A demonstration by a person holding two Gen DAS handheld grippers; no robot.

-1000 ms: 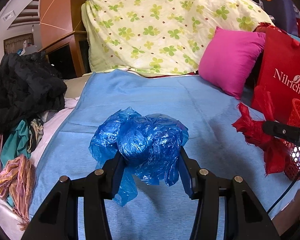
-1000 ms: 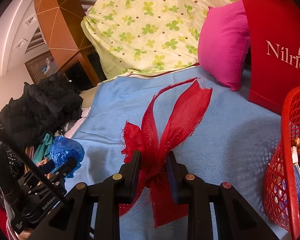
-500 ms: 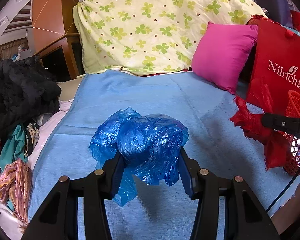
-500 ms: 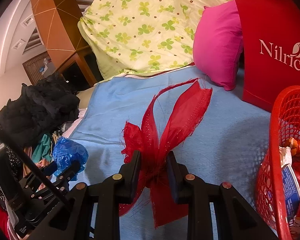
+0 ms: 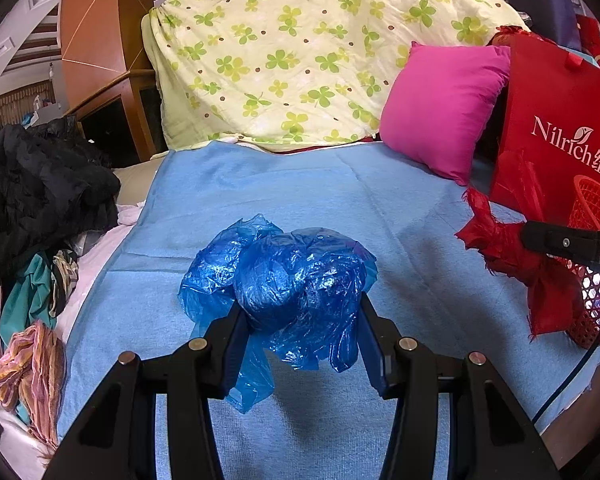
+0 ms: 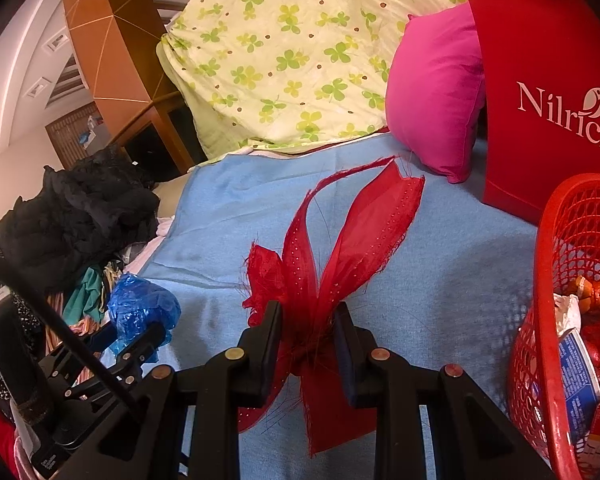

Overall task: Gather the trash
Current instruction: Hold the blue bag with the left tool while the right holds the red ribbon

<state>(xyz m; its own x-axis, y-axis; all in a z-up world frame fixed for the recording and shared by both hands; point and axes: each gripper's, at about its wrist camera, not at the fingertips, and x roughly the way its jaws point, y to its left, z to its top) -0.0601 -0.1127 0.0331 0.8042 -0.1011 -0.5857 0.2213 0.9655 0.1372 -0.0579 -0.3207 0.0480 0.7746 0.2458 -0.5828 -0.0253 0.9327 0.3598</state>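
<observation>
Blue bedding (image 5: 340, 200) forms the surface on which the work is set, with a clover-print quilt (image 5: 300, 48) and a pink pillow (image 5: 440, 108) heaped behind it. A crumpled blue plastic bag (image 5: 296, 284) is clamped in the left claw (image 5: 300, 320), whose fingers are closed onto the wad from both sides, loose film hanging below. A frayed red ribbon bow (image 6: 320, 264) is pinched at its knot by the right claw (image 6: 306, 336), the jaws drawn narrow, the two long tails standing up and away. Both pieces appear to be held just above the bedding.

At the right edge the red mesh basket (image 6: 548, 280) is seen, already holding wrappers and a carton, just beside a red shopping bag (image 6: 540, 80). The ribbon is judged to be the nearer load.

For a clean drop, the bow is best carried well over the rim before the grip is eased, since the stiff tails could catch on the mesh. The plastic wad should be brought fully over the basket too, as the trailing film may snag or drift. A pile of dark clothes (image 5: 40, 192) at the left is to be left alone.
</observation>
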